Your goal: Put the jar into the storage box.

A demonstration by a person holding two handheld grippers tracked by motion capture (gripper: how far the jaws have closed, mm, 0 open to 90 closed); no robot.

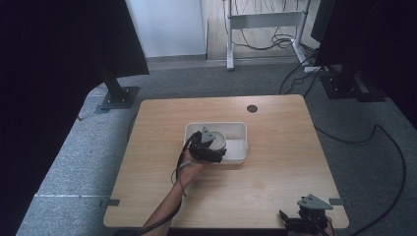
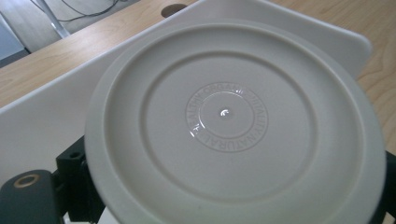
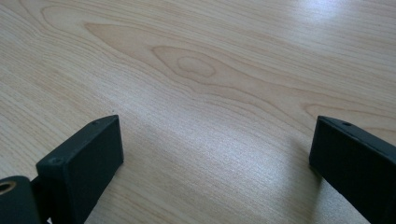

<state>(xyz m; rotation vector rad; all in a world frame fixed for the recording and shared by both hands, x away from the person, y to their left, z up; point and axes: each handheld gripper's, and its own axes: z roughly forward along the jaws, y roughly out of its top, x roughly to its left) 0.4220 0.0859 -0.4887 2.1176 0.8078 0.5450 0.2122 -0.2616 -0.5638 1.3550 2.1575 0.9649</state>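
Note:
A round white dish (image 1: pixel 220 140) sits tilted in a white rectangular tray (image 1: pixel 240 128) at the middle of the wooden table (image 1: pixel 275 167). My left gripper (image 1: pixel 214 149) is over the tray's near left part, shut on the dish. In the left gripper view the dish (image 2: pixel 224 116) shows a ringed face with an embossed stamp, held between the jaws of the left gripper (image 2: pixel 229 186), with the tray wall (image 2: pixel 42 126) behind it. My right gripper (image 1: pixel 291 222) rests at the table's near right edge. In the right gripper view that gripper (image 3: pixel 217 158) stands open over bare wood.
A dark round cable hole (image 1: pixel 252 108) lies near the table's far edge. Black stands (image 1: pixel 118 93) and cables (image 1: pixel 383 132) sit on the grey carpet around the table. A white desk frame (image 1: pixel 263 22) stands farther back.

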